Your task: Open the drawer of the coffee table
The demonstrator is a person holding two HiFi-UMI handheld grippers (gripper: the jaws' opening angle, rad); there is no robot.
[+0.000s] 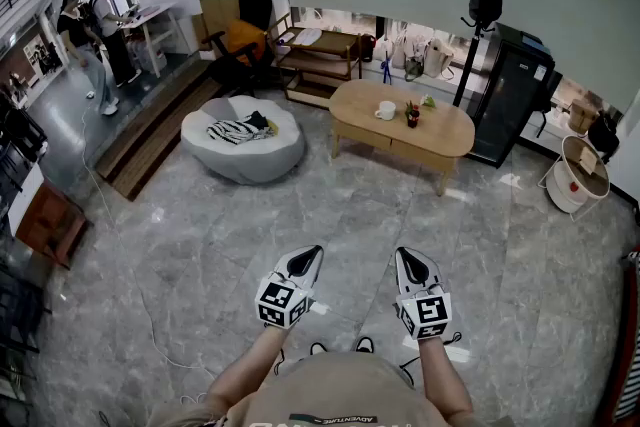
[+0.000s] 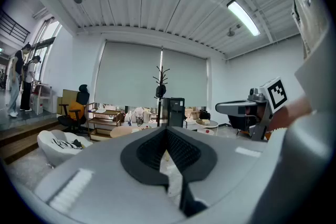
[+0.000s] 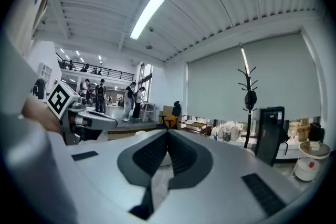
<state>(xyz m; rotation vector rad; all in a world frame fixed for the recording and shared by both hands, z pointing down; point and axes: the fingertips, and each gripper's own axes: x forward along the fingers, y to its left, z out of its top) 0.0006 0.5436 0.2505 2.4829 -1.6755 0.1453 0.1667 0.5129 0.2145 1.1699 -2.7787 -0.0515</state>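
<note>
The oval wooden coffee table [image 1: 400, 127] stands across the room on the marble floor, with a drawer front [image 1: 420, 153] in its near side. A white mug [image 1: 386, 111] and a small plant [image 1: 411, 113] sit on top. My left gripper [image 1: 310, 255] and right gripper [image 1: 406, 255] hover side by side near my body, far from the table, both pointing roughly level toward it. In the left gripper view the jaws [image 2: 167, 129] meet at the tip with nothing between them, and the table [image 2: 122, 131] shows small behind. The right gripper [image 3: 168, 131] likewise looks shut and empty.
A grey beanbag [image 1: 243, 140] lies left of the table. Behind are a low wooden shelf [image 1: 320, 65], a black coat stand [image 1: 485, 5] and a black cabinet [image 1: 513, 95]. A white round stand [image 1: 578, 177] is at right. Two people [image 1: 100, 25] stand far left; a cable [image 1: 150, 315] trails on the floor.
</note>
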